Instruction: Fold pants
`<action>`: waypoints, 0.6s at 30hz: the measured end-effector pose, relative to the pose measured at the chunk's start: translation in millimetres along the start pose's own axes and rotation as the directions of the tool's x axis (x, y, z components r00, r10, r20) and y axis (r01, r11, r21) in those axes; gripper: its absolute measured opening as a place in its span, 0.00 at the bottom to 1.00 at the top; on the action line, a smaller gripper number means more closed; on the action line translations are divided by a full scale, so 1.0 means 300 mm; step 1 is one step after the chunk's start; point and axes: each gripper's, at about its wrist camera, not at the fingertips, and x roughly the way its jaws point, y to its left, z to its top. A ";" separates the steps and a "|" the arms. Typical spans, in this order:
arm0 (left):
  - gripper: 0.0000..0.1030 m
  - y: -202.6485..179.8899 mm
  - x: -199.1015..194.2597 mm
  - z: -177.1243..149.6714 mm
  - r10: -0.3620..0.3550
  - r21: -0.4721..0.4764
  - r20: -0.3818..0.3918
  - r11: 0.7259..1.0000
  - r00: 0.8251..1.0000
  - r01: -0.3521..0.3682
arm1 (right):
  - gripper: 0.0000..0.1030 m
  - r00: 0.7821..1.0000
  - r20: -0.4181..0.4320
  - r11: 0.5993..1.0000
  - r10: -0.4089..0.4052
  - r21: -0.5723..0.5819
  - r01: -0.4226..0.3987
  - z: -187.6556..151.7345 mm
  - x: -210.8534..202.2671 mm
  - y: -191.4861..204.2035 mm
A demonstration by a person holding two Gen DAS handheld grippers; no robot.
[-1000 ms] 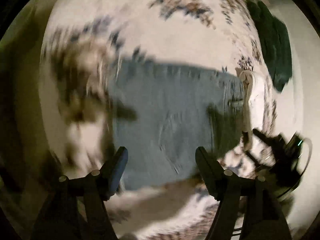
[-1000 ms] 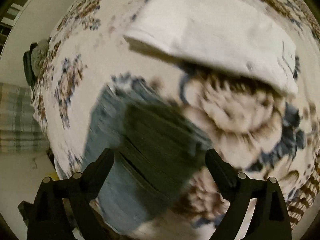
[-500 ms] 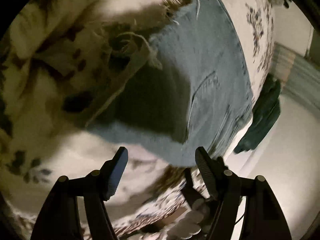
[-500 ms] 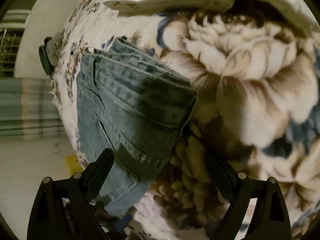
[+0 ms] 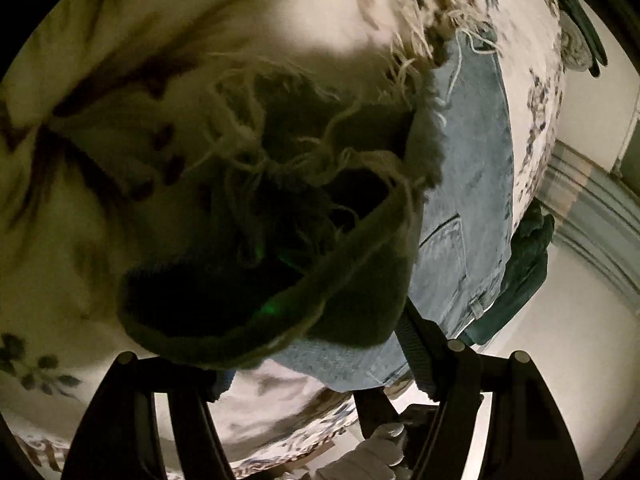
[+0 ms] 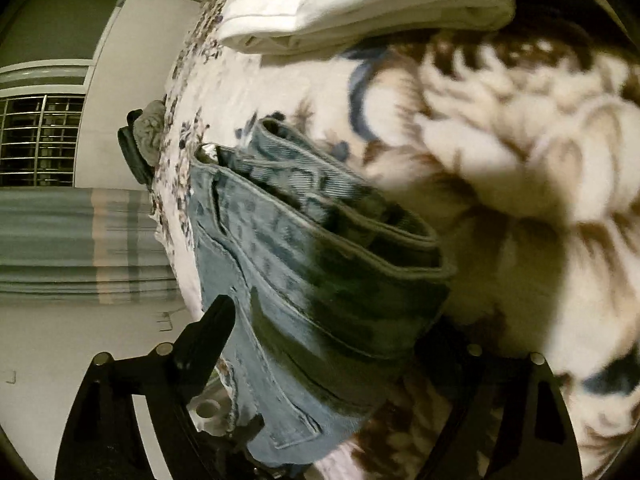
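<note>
Light blue jeans (image 5: 468,184) lie on a floral bedspread. In the left wrist view their frayed hem end (image 5: 320,208) fills the middle, dark in shadow, right between the open fingers of my left gripper (image 5: 316,364). In the right wrist view the waistband end of the jeans (image 6: 320,264) lies between the open fingers of my right gripper (image 6: 332,328), very close. Neither jaw pair is closed on cloth.
The floral bedspread (image 6: 520,160) covers the bed. A folded white cloth (image 6: 360,4) lies at the far side. Dark green clothing (image 5: 524,264) hangs at the bed edge. A dark bag (image 6: 136,148) sits at the bed's edge near the floor.
Both grippers have come down close to the jeans. The left one swung to the frayed hem end, the right one to the waistband end. Both stayed open.
</note>
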 end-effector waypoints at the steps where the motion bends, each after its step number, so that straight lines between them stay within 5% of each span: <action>1: 0.66 0.039 -0.007 0.000 -0.001 -0.001 0.001 1.000 1.000 0.001 | 0.85 1.000 0.002 1.000 0.000 -0.002 0.000 0.003 0.010 0.004; 4: 0.64 0.032 -0.006 0.011 -0.007 -0.022 0.017 1.000 1.000 0.008 | 0.81 1.000 0.011 1.000 -0.005 -0.006 0.006 -0.002 0.022 0.000; 6: 0.37 0.011 -0.005 0.013 -0.010 -0.023 0.043 1.000 0.999 0.011 | 0.68 1.000 0.020 1.000 -0.023 -0.008 0.023 -0.009 0.022 -0.007; 8: 0.30 -0.027 -0.018 0.020 -0.008 0.027 0.061 1.000 0.998 0.007 | 0.48 0.999 0.031 1.000 -0.025 0.009 0.025 -0.016 0.012 -0.023; 13: 0.26 -0.148 -0.052 0.009 0.002 0.165 0.085 0.986 0.996 -0.016 | 0.25 0.996 0.078 0.999 -0.040 0.022 0.038 -0.051 -0.026 -0.008; 18: 0.25 -0.293 -0.119 -0.005 0.021 0.294 0.091 0.954 0.996 -0.047 | 0.18 0.990 0.139 0.998 -0.038 0.060 0.030 -0.079 -0.103 0.075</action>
